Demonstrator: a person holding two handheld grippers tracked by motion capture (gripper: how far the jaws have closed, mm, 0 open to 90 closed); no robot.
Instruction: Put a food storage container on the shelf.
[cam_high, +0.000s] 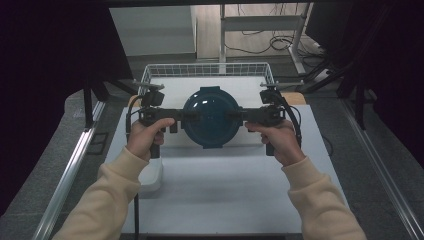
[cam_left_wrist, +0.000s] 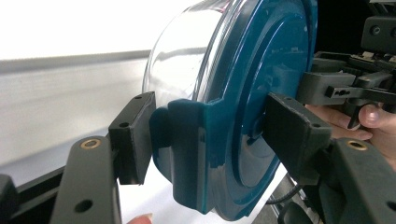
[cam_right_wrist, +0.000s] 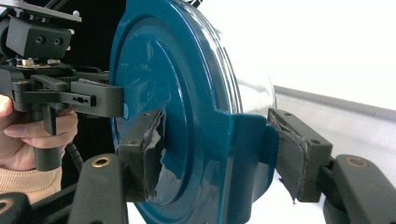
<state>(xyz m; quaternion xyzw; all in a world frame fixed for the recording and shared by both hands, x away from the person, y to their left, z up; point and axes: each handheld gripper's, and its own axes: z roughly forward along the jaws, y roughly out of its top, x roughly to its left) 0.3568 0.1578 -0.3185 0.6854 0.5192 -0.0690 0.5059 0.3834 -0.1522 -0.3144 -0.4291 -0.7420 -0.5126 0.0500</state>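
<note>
Blue domed lid (cam_high: 210, 117) sits dead center of the frame above the table (cam_high: 225, 190), left gripper (cam_high: 176, 116) and right gripper (cam_high: 246, 116) fingers clamping opposite side tabs, both equally near.

White table (cam_high: 225, 200) across centre & lower frame, white wire basket (cam_high: 207, 70) on its far edge at upper centre, white block-like obj (cam_high: 152, 177) at table's lower-left edge.

A white table (cam_high: 225, 200) stood on grey floor (cam_high: 345, 120); at twelve o'clock, a wire basket (cam_high: 207, 70) and cables (cam_high: 280, 42).
</note>
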